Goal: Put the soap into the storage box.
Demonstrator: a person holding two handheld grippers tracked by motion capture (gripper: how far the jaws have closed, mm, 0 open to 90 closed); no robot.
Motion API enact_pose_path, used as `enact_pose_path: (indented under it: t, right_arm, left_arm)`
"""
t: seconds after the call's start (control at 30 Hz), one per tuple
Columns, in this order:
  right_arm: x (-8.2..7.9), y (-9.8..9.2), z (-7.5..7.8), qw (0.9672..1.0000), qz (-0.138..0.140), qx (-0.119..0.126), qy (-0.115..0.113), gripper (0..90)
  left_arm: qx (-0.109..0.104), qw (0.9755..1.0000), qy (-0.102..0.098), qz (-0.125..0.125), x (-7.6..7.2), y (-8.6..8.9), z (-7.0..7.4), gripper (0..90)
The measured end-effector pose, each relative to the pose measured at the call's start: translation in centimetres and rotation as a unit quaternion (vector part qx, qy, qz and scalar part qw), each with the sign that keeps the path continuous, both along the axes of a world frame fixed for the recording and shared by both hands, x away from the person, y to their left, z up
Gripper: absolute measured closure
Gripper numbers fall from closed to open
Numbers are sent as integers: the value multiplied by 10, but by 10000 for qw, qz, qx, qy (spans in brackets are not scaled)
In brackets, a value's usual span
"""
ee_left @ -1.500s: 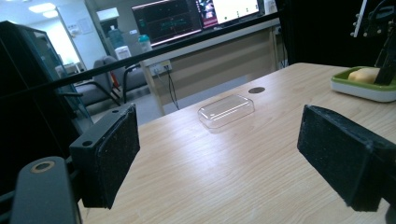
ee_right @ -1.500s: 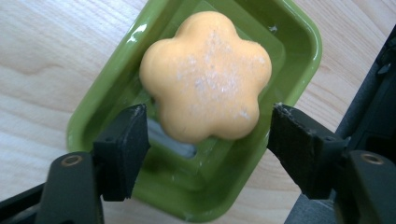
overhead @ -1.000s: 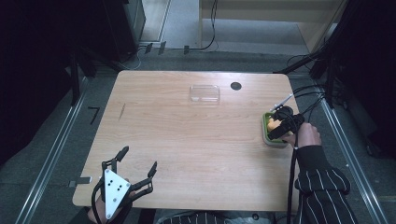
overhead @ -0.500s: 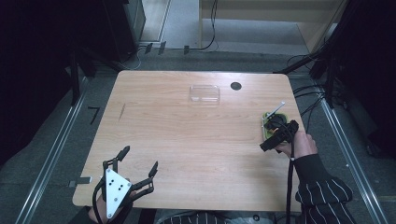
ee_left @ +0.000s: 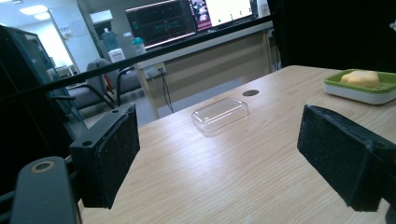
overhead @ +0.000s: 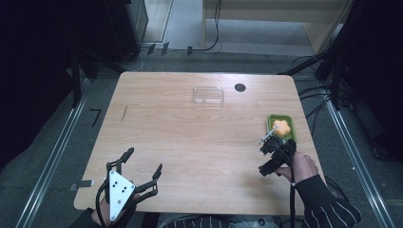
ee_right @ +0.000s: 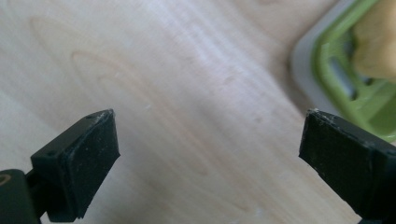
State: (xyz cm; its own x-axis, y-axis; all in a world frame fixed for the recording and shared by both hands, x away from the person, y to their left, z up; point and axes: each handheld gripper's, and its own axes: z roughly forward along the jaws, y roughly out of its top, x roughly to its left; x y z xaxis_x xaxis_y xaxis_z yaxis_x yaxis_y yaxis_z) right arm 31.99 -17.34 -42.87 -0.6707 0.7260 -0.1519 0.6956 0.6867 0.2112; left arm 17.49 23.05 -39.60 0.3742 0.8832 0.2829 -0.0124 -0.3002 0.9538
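Right gripper [overhead: 274,156]: jaws spread wide with nothing between them, having just been opening; bare wood lies beneath, near the right edge of the surface [overhead: 190,142]. Just beyond the jaws stands a green soap dish [overhead: 280,127] on a white base, carrying a yellow-orange, flower-shaped soap [overhead: 281,127]. Left gripper [overhead: 135,176]: jaws released and empty, at the near left corner. A clear plastic lid [overhead: 208,94] rests by the far edge, beside a dark round hole [overhead: 240,87].
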Motion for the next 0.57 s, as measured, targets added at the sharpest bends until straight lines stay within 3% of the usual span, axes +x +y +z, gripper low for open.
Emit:
enact_pose_path:
  t: [0.23, 0.57]
  right_arm:
    - [-20, 6, -18, 9996, 193, -79, 193, 55]
    - [-33, 4, -29, 9993, 293, -62, 216, 55]
  left_arm:
    - [0, 10000, -5, 4, 0, 0, 0, 130]
    - [39, 10000, 2, -17, 0, -2, 0, 130]
